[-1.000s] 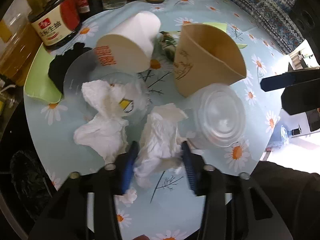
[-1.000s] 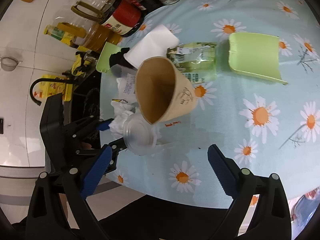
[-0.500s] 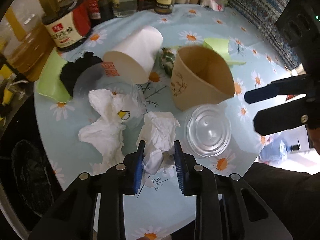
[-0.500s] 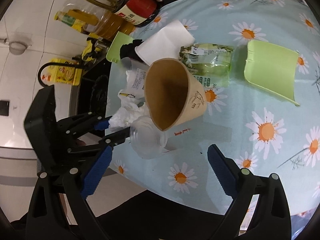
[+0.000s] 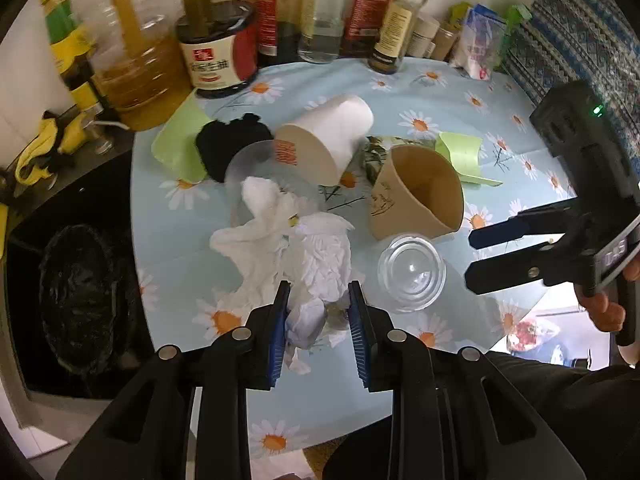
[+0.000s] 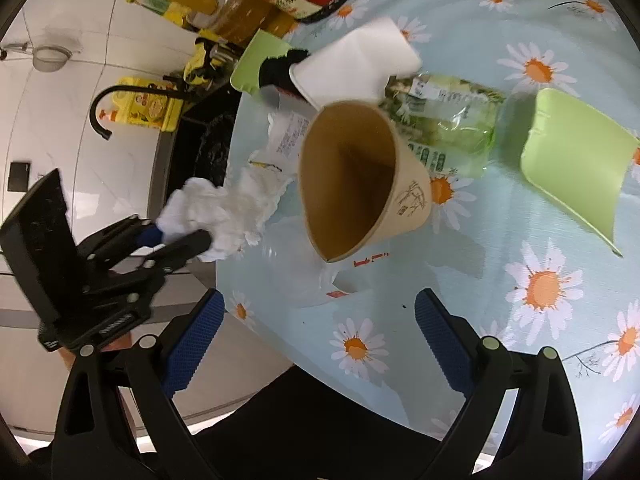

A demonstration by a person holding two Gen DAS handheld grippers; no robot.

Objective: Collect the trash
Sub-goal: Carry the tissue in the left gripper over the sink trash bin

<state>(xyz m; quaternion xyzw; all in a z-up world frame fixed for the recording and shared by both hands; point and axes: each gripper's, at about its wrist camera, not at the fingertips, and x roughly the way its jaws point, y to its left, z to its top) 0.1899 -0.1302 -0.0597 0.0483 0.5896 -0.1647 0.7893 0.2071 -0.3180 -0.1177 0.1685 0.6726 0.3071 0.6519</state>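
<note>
The crumpled tissue [image 5: 320, 268] sits clamped between the narrow fingers of the left gripper [image 5: 318, 312], at six o'clock above the table [image 5: 440, 84]. Carry it steadily to the black-lined bin [image 5: 80, 292], probably at nine o'clock, so trailing folds don't snag the second tissue [image 5: 244, 240]. The right gripper [image 6: 320, 320] hangs wide, holding nothing.

A round daisy-print tabletop [image 5: 440, 92] fills centre frame; white tiled wall [image 6: 60, 120] and black faucet [image 6: 102, 108] at left, patterned textile [image 5: 560, 40] upper right

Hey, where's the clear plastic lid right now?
In the left wrist view the clear lid lies on the table right of centre, just below the brown cup and right of the tissue in the left claw.
</note>
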